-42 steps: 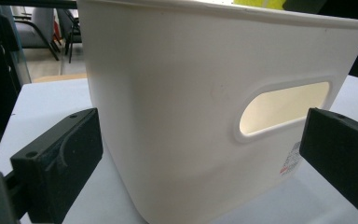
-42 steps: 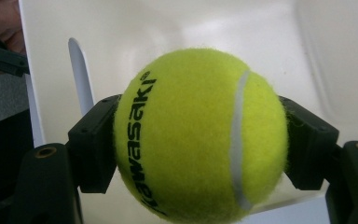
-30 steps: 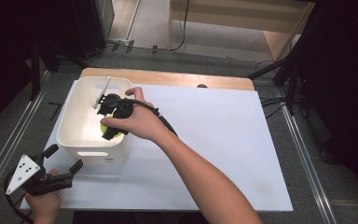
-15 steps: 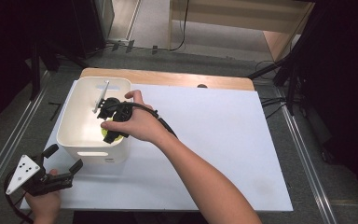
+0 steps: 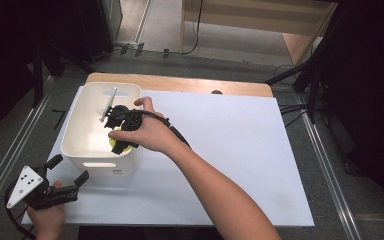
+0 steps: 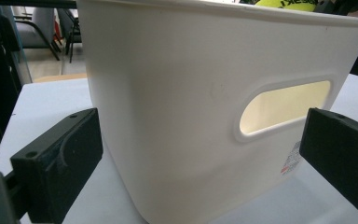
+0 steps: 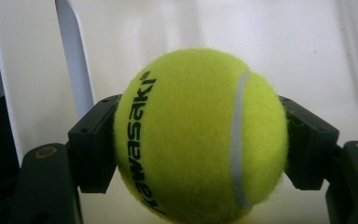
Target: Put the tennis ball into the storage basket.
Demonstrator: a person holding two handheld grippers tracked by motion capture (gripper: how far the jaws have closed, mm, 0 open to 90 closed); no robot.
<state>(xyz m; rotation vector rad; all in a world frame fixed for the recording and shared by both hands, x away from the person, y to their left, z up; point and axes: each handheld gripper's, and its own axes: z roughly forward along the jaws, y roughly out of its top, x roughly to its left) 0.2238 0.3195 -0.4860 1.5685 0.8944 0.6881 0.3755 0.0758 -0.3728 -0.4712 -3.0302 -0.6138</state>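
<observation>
A yellow-green tennis ball (image 7: 198, 135) sits clamped between the two black jaws of my right gripper (image 7: 199, 144), which is shut on it. In the high view that right gripper (image 5: 121, 136) reaches down inside a white plastic bin (image 5: 78, 145) at the table's left, and the ball (image 5: 118, 146) shows as a yellow patch under the hand. My left gripper (image 5: 66, 172) rests open near the table's front left corner, just in front of the bin. Its jaws stand wide apart with the bin's handle-slot wall (image 6: 205, 93) ahead of them, not touching it.
A white board (image 5: 240, 150) covers the wooden table; its right half is bare. Metal rails run along both sides of the table, and cables lie on the floor beyond the far edge. The right forearm crosses the board's middle diagonally.
</observation>
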